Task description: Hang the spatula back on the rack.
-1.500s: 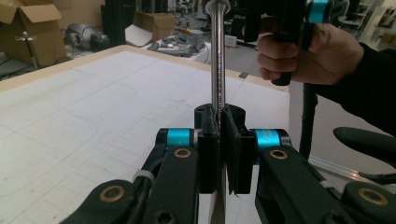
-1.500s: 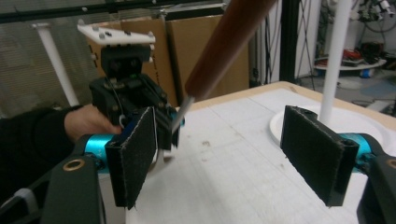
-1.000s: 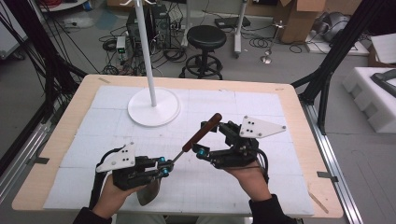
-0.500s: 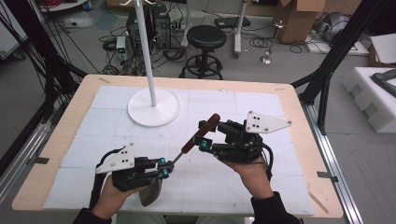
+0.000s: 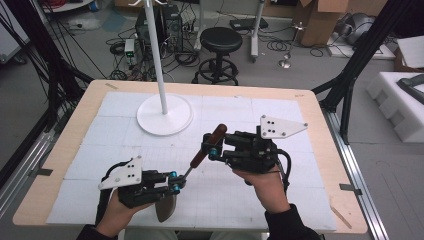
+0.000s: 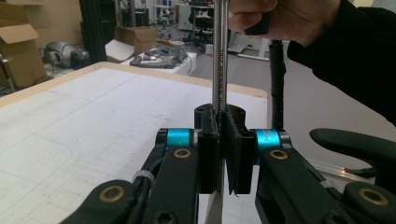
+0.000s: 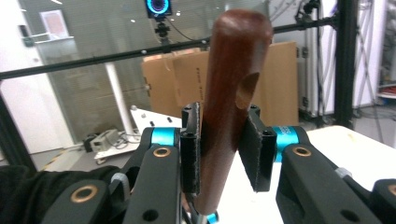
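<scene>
The spatula is above the near middle of the table, held in the air between the two grippers and tilted. Its brown wooden handle points up and away from the person, its thin metal shaft goes down toward the person, and its metal blade hangs at the near edge, under the left hand.

The left gripper has its jaws closed tight on the metal shaft; in the left gripper view the two black pads press the shaft from both sides with no gap. The right gripper is at the wooden handle. In the right gripper view the handle stands between the jaws: one pad touches the wood, but the other pad has a small gap to it, so I judge these jaws are a little apart and not yet clamped.

The step in hand looks like a handover of the spatula from the left gripper to the right one. For the next move, the right jaws must close firmly on the handle before the left jaws let go of the shaft, otherwise the tool can slip and fall on the white mat.

Farther away on the mat stands a white stand with a round base and a thin pole, well apart from both grippers.
</scene>
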